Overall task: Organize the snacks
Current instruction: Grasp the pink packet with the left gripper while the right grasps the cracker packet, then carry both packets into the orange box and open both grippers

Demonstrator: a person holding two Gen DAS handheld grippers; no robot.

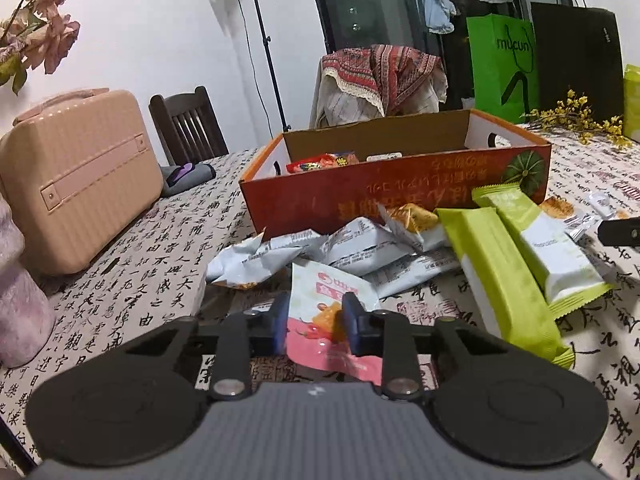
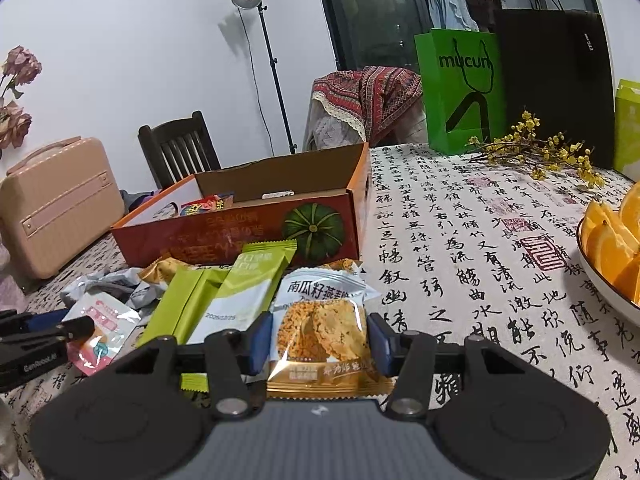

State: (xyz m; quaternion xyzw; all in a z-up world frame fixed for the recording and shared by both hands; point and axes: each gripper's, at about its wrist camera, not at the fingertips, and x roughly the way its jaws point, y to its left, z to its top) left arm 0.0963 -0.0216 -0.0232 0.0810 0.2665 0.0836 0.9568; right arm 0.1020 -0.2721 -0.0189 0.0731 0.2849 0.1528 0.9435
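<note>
The left gripper (image 1: 314, 322) fingers grip a pink snack packet (image 1: 320, 300) lying on the desk (image 1: 160, 240) before the orange box (image 1: 400, 196). The right gripper (image 2: 318, 344) fingers clamp a clear cracker packet (image 2: 324, 336) beside two green bars (image 2: 224, 300).

Table with calligraphy-print cloth (image 2: 460, 240). On it: orange cardboard box (image 1: 400, 188), loose pile of snack packets (image 1: 360, 248) beside it, two green bars (image 1: 508, 256), pink case (image 1: 76, 176), green bag (image 2: 460, 92), black bag (image 2: 556, 80), yellow flower sprig (image 2: 536, 152), bowl of orange wedges (image 2: 600, 276).
</note>
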